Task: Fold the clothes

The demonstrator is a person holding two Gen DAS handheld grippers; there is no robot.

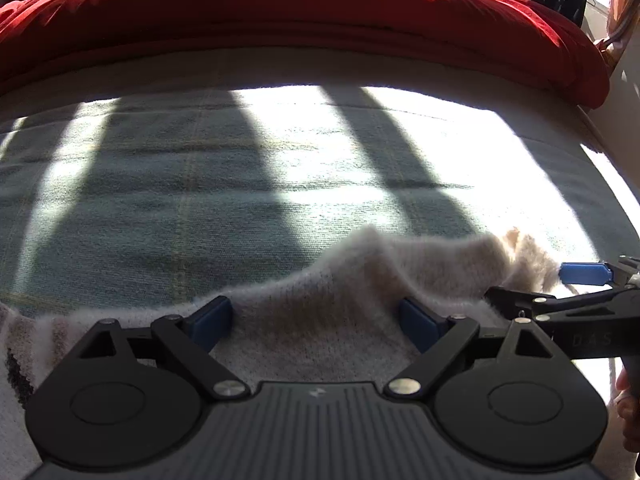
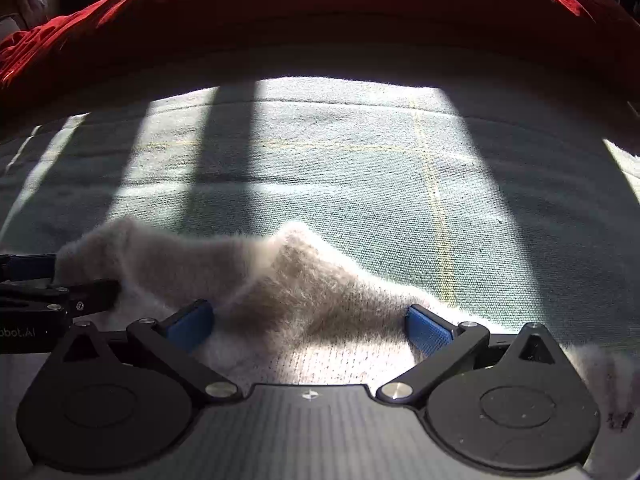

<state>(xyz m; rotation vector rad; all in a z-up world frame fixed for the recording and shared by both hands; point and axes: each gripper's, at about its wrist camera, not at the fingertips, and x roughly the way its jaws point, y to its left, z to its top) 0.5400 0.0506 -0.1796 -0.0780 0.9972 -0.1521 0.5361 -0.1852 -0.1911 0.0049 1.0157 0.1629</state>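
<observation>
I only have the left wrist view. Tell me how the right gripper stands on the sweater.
Observer: The right gripper is open. Its two blue pads stand wide apart, and a ridge of the fuzzy sweater rises between them, not pinched.
Operator: Now report the sweater's far right end.
Observer: The sweater runs on past that gripper's right finger to the picture's lower right edge. There it bears a small dark reddish mark.
</observation>
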